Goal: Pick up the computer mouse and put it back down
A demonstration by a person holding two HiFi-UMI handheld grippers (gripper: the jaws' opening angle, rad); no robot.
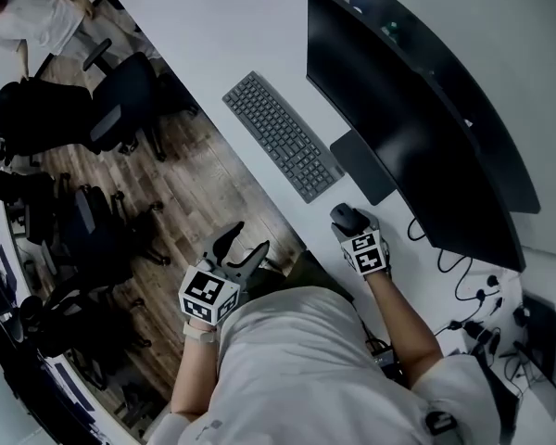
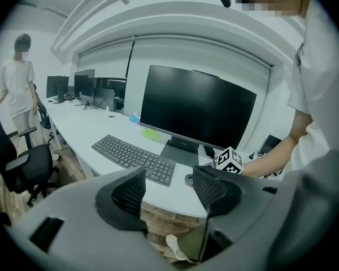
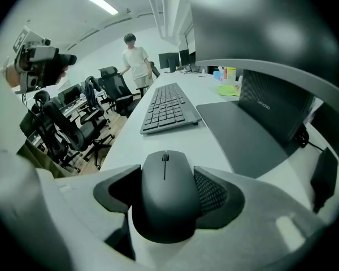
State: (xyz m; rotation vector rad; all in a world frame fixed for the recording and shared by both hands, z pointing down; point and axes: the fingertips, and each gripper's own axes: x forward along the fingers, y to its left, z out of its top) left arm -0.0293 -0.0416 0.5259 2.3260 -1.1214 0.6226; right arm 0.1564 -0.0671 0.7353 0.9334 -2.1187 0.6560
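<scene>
Right gripper (image 1: 350,222): my fingers (image 3: 212,192) are closed on the computer mouse (image 3: 165,191), one pad pressed to each flank. The mouse's wheel end points away from me, towards the keyboard (image 3: 168,110).

Position of the mouse: in the head view it sits over the white surface (image 1: 213,44), just beside the near corner of the monitor's flat stand base (image 1: 363,167) and near the end of the keyboard. I cannot tell whether its underside touches the surface or is raised off it.

Left gripper (image 1: 243,247): fingers (image 2: 130,193) spread wide with nothing between them. Only the surface edge and the wooden floor (image 1: 195,184) show through the gap. This gripper hangs off the surface, over the floor in front of my body and well apart from the mouse.

Other findings: a large dark monitor (image 1: 398,128) stands behind the keyboard along the surface. Cables (image 1: 463,276) lie on the surface to the right of the right gripper. Black office chairs (image 1: 120,109) stand on the floor, and another person (image 1: 28,12) stands at the far end of the room.
</scene>
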